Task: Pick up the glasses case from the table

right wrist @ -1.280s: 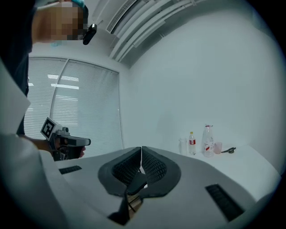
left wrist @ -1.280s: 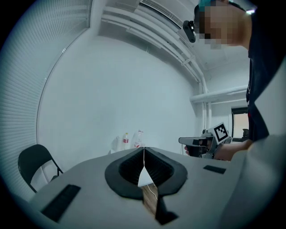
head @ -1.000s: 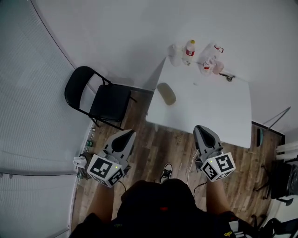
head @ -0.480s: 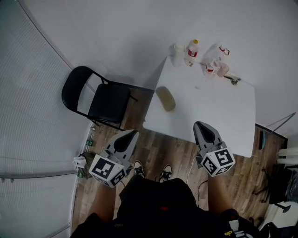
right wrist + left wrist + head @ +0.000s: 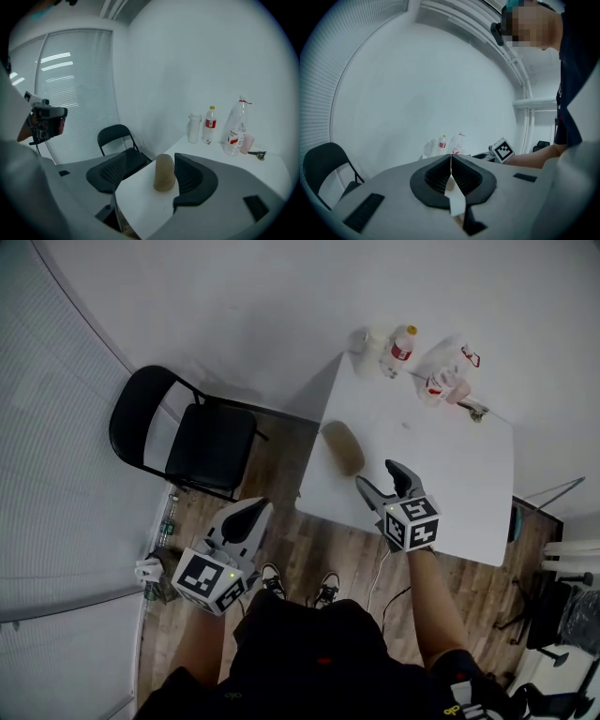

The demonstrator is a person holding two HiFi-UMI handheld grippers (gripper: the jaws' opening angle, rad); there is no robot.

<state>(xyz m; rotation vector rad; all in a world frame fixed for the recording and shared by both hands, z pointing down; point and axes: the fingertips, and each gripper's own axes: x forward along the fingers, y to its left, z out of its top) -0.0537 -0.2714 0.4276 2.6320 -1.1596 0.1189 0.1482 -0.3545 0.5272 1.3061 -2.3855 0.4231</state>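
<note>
**Right tongs opening just short of the glasses case**

The white rectangular worktop (image 5: pixel 450 484) stands against the wall, with a black folding chair (image 5: pixel 202 442) off its left side. The right tongs (image 5: pixel 378 476) hang over the worktop's near part, jaws opening with nothing gripped. They aim at the tan oblong glasses case (image 5: pixel 343 447). The case lies flat by the worktop's left edge, its long axis along that edge and in line with the right tongs, untouched. The left tongs (image 5: pixel 251 512) are clenched and empty over the wooden floor (image 5: pixel 309 540). Plastic bottles (image 5: pixel 401 345) stand at the far edge.
</note>
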